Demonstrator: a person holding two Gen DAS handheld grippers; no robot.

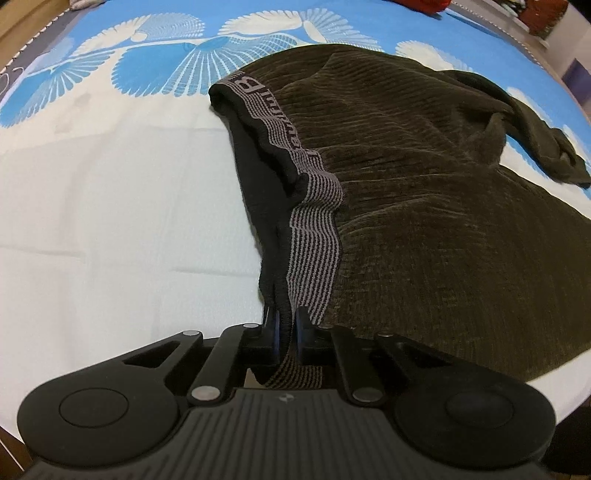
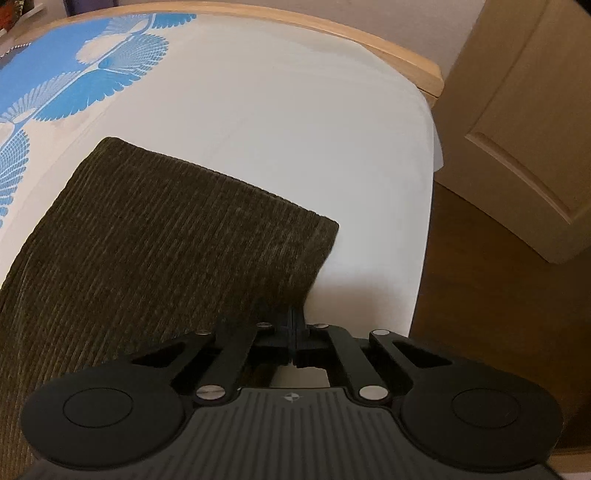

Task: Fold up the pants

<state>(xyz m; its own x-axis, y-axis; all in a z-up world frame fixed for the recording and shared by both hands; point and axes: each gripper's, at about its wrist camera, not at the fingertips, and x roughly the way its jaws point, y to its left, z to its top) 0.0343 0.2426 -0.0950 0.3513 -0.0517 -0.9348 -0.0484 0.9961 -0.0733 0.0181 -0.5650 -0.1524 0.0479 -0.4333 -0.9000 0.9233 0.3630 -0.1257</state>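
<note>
Left wrist view first: the left gripper (image 1: pixel 285 326) sits low at the bottom of the frame, pointing forward over the bed (image 1: pixel 110 206), and its fingers (image 1: pixel 272 332) are clamped on the striped grey waistband (image 1: pixel 314 221) of the pants (image 1: pixel 424 206). The band runs from between the fingers up and away to the left, with the dark inner lining gaping open beside it. The pants themselves are dark olive corduroy-looking stuff, spread across the middle and right of the bed sheet, which is white nearby and turns blue with white fan shapes further back. Off to the right a twisted bit of pant leg (image 1: pixel 554 147) lies bunched on the sheet. Something red (image 1: pixel 421 7) sits at the far edge up top, too cut off to say what it is.

Right wrist view: the right gripper (image 2: pixel 293 321) is also low and level with the mattress, fingers pinched together on the edge of the pants near the hem corner (image 2: pixel 321 236). The fabric lies flat to the left of the fingers, bare white sheet to the right. Beyond that there's the wooden bed frame (image 2: pixel 406 55), then a wooden door (image 2: pixel 524 122) and brown floor (image 2: pixel 480 314) at far right.
</note>
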